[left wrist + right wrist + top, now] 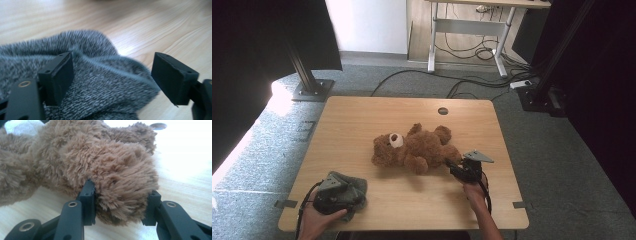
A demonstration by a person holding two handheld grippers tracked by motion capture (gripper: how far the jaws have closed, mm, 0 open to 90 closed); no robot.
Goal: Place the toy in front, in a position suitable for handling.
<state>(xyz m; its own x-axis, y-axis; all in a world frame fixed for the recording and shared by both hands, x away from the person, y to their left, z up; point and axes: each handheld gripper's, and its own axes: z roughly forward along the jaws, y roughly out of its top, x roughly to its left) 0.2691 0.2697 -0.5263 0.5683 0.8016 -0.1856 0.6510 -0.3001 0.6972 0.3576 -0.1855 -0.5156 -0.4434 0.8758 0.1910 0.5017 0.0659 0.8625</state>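
I see one brown shaggy teddy bear (414, 148), right claw (120, 203) clamped on paw; one grey knit cloth (100, 82), left claw (113, 75) apart.

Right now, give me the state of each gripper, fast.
Left gripper: open, fingers apart over the grey knit cloth.
Right gripper: shut on the teddy bear's leg.

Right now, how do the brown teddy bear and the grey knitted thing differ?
The teddy bear is brown, plush and lies mid-table; the grey knitted cloth is flat, crumpled, near the front edge. The right gripper squeezes the bear's leg; the left gripper stands open around the cloth. Both are soft.
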